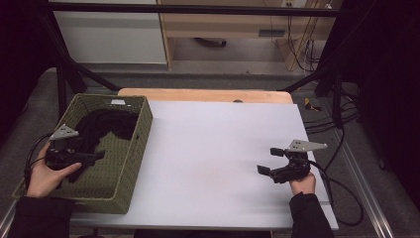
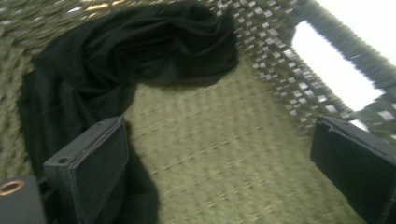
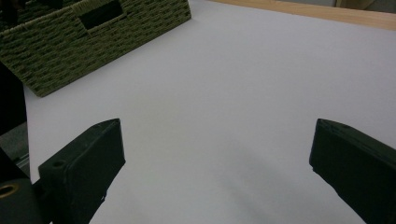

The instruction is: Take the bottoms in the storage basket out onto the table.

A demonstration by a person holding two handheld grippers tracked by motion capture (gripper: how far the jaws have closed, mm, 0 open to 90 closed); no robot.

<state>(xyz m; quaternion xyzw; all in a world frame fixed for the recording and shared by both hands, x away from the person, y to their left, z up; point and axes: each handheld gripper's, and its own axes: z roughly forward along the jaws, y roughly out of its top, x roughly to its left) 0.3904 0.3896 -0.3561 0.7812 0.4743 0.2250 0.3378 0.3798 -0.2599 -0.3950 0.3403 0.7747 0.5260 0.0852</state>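
A green woven basket (image 1: 141,144) stands on the table's left side with a crumpled black cloth (image 1: 108,124) inside it. My left gripper (image 1: 94,148) hangs open over the basket's near half. In the left gripper view its jaws stand wide apart above the basket's woven wall and floor (image 2: 280,65); the left gripper (image 2: 219,135) holds nothing, and the black cloth (image 2: 116,60) lies ahead and runs under the left jaw. My right gripper (image 1: 267,160) is open above the white table top at the near right. In the right gripper view, bare white surface lies between the jaws of the right gripper (image 3: 218,135).
A white sheet (image 1: 213,144) covers the table, with a wooden strip (image 1: 208,94) along its far edge. The basket (image 3: 93,42) has a handle cut-out facing the right gripper. Black frame posts and cables stand at both sides beyond the table.
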